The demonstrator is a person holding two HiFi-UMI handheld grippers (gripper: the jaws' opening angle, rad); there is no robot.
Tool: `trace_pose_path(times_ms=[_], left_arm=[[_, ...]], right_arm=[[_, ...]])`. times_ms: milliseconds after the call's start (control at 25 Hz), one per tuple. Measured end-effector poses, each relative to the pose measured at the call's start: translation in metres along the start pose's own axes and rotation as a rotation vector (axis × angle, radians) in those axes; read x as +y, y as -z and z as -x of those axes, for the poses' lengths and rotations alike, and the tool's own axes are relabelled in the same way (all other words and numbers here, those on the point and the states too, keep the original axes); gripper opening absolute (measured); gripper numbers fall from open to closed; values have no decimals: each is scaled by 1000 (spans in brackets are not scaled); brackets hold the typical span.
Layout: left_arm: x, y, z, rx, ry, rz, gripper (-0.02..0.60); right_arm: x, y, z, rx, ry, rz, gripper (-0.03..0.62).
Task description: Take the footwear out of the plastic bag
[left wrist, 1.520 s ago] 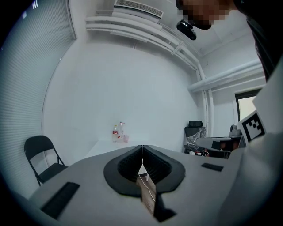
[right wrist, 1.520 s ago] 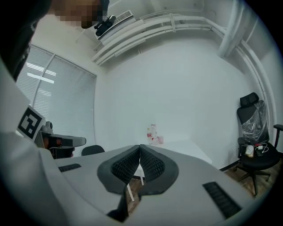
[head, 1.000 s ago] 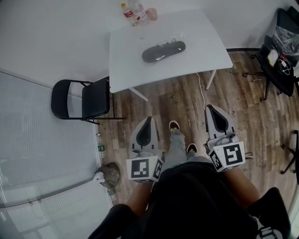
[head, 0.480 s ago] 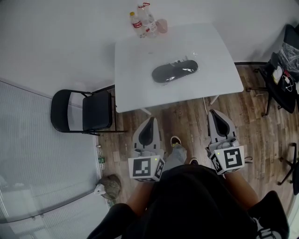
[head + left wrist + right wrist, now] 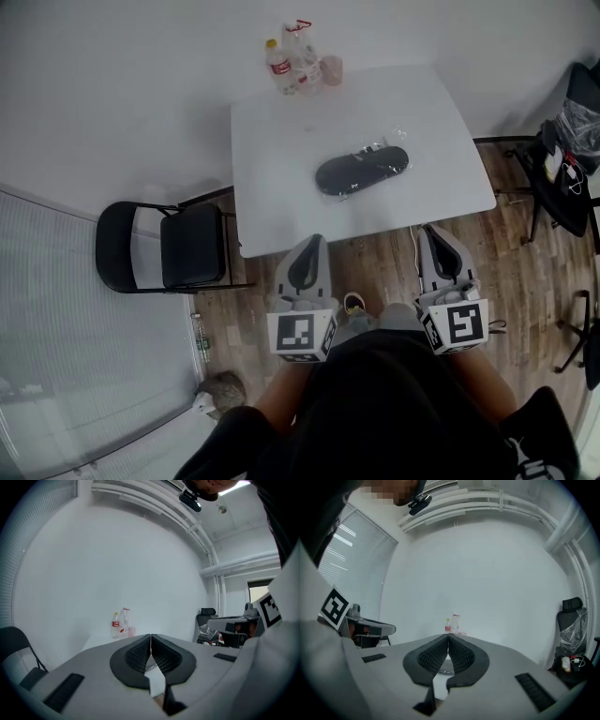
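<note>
Item: footwear, count one, dark, sealed inside one clear plastic bag, lying near the middle of the white surface. Its long axis runs left to right across the head view, with the right end tilted slightly toward the far edge; which end is the toe cannot be made out. Bottles, count two: one with a red label and one clear, standing together at the far edge, with one pink cup just beside them. Folding chair, count one, black, on the wooden floor off the surface's left side. Grippers, count two. Your left gripper has its fingers clenched on nothing, tips meeting in the left gripper view. Your right gripper is likewise clenched and empty. Both reach only as far as the near edge of the surface, apart from the bag.
</note>
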State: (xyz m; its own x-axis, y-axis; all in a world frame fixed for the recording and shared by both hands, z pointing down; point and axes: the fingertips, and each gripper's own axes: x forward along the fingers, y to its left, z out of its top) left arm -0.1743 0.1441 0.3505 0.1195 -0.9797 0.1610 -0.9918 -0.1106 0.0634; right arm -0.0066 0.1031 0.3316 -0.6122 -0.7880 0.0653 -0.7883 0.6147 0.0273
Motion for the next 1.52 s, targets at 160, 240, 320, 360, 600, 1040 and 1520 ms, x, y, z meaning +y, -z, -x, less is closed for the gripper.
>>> trace_pose_path(times_ms=[160,240,320,360,600,1040,1520], left_arm=[[11,0,-18,13,19,0,20],[13,1,-26,24,26,-1,20],[15,1,-38,35,35,-3,20],[16,1,-46,40,38,-8,20],[24,15,-100,100,60,-52,20],[20,143,-227,519,171,-377,370],[21,238,-282,1041,398,-729,586]], right_arm=[[-1,2,-14,19,19,10,17],[-4,3,-21,28,26,7,17],[-10,3,-31,34,30,5,17],[-13,4,-37,35,30,5,17],[-40,11,-85,33,16,11,17],[-115,7,-173,15,17,9,17],[-170,12,-215,17,6,12,17]])
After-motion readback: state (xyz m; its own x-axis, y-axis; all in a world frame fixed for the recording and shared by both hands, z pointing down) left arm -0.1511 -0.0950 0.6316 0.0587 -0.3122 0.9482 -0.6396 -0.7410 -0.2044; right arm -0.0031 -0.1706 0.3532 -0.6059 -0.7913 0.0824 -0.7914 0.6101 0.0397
